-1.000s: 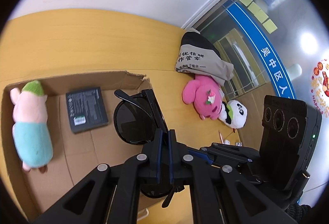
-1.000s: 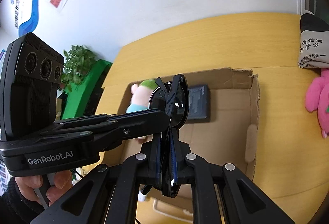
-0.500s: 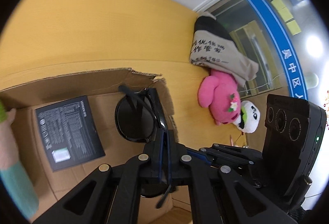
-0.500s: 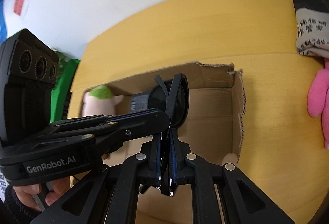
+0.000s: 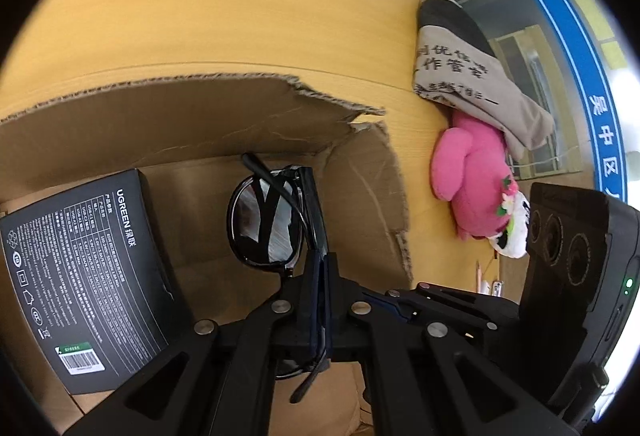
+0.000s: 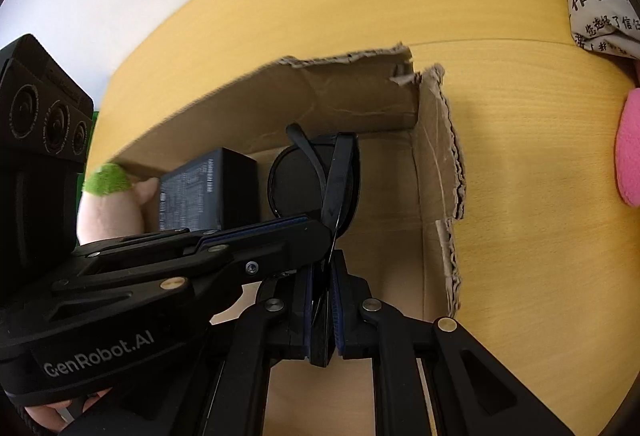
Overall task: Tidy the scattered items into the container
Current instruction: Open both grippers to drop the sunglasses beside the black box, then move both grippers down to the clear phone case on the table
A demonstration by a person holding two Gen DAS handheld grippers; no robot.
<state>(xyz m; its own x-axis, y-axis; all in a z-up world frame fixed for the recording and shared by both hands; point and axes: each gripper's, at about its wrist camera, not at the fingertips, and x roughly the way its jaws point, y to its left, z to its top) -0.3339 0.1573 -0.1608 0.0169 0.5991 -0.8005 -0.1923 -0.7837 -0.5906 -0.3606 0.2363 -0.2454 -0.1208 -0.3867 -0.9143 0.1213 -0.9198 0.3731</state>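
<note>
Both grippers are shut on folded black sunglasses, held inside the open cardboard box, near its right wall. My left gripper clamps the frame edge; it also shows in the right wrist view. My right gripper clamps the sunglasses from below. A black UGREEN box lies on the box floor to the left. A pink and green plush lies at the box's left end.
On the yellow table right of the box lie a pink plush, a small panda plush and a grey printed pouch. The box's right wall has a torn edge.
Both grippers have moved forward and down with the sunglasses, from above the box to inside it near the floor. The grip is the same.
</note>
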